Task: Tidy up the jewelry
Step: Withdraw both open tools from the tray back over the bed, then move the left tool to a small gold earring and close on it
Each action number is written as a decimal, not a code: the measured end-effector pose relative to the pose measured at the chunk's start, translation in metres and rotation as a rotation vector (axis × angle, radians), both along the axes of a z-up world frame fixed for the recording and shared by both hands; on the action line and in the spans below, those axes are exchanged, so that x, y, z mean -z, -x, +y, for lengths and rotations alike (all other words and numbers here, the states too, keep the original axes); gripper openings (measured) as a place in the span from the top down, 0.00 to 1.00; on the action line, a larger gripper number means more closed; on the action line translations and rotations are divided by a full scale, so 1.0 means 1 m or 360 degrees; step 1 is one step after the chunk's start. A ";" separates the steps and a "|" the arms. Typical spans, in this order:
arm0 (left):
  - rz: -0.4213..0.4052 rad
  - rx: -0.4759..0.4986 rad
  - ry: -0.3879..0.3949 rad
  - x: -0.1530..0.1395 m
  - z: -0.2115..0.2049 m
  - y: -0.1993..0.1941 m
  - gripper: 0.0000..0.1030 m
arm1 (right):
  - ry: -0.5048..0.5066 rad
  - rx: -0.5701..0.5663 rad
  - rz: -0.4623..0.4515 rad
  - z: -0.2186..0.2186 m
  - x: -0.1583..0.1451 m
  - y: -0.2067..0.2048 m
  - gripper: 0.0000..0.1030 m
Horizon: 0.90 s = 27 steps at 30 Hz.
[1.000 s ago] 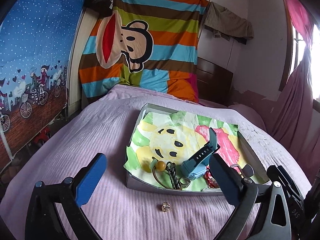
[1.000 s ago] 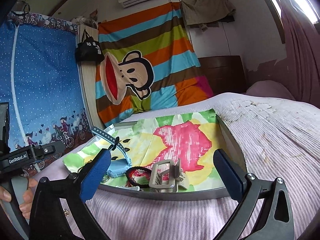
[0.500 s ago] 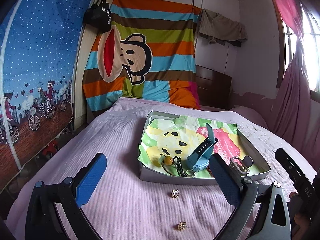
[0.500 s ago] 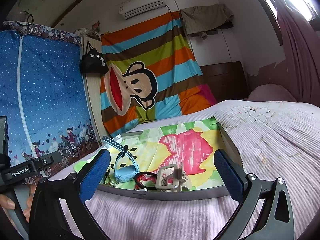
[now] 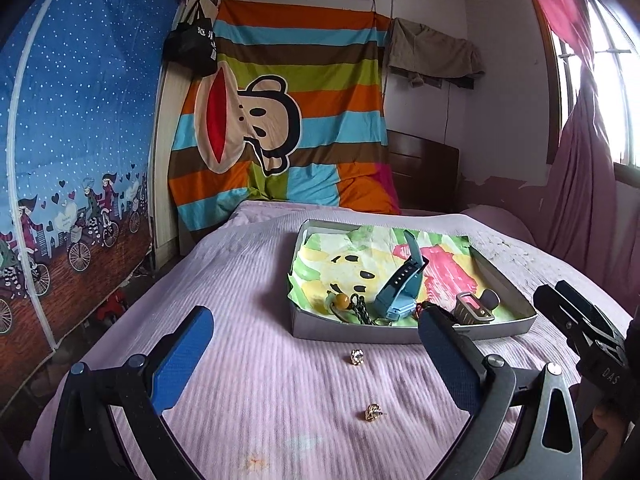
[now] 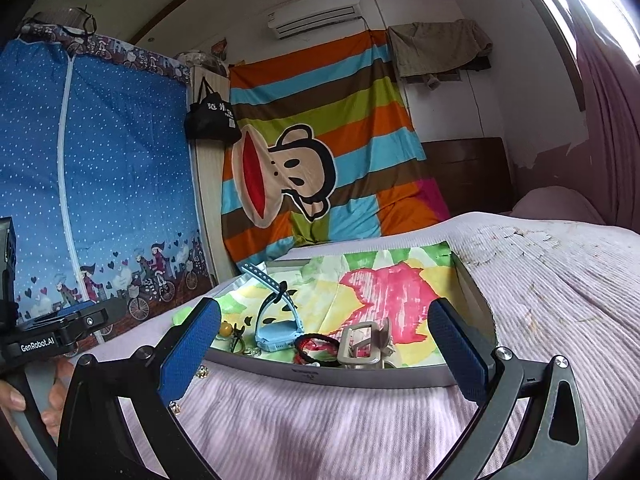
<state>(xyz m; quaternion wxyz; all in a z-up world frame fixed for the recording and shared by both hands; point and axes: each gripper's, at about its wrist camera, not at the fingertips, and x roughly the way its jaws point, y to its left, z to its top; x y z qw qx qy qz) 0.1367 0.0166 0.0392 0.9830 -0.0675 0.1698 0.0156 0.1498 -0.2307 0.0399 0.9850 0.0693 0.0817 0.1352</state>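
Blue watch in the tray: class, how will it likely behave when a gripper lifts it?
The blue watch probably lifts lightly. Its strap arches up, so it likely flexes if pinched there. The boxy case looks the firmer grip, though smooth plastic may slip.

striped monkey sheet (image 5: 280,128), black bag (image 5: 192,46), air conditioner (image 6: 316,18)

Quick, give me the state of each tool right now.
Left tool: open, holding nothing, above the pink bedspread.
Right tool: open, holding nothing, facing the tray.
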 end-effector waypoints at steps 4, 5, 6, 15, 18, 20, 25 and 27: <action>0.0037 0.0015 -0.0011 0.002 0.003 0.004 0.00 | 0.0038 -0.0070 -0.0002 0.005 -0.001 0.004 0.01; 0.0048 0.0022 -0.0007 0.002 0.004 0.005 0.00 | 0.0045 -0.0088 -0.0002 0.006 -0.001 0.005 0.01; 0.0058 0.0029 -0.0003 0.003 0.004 0.006 0.00 | 0.0055 -0.0102 0.0000 0.007 0.000 0.005 0.01; 0.0210 0.0071 -0.0027 0.016 -0.001 0.003 0.00 | 0.0085 -0.0202 0.0028 0.010 0.004 0.006 0.01; 0.0250 0.0066 -0.0025 0.019 0.000 0.000 0.00 | 0.0099 -0.0224 0.0053 0.011 0.007 0.003 0.01; 0.0268 0.0056 -0.0023 0.021 0.001 0.000 0.00 | 0.0108 -0.0231 0.0069 0.012 0.008 0.001 0.01; 0.0309 0.0044 -0.0013 0.024 0.003 -0.004 0.00 | 0.0122 -0.0255 0.0109 0.013 0.012 -0.005 0.01; 0.0322 0.0044 -0.0012 0.025 0.004 -0.005 0.00 | 0.0127 -0.0260 0.0147 0.015 0.013 -0.010 0.01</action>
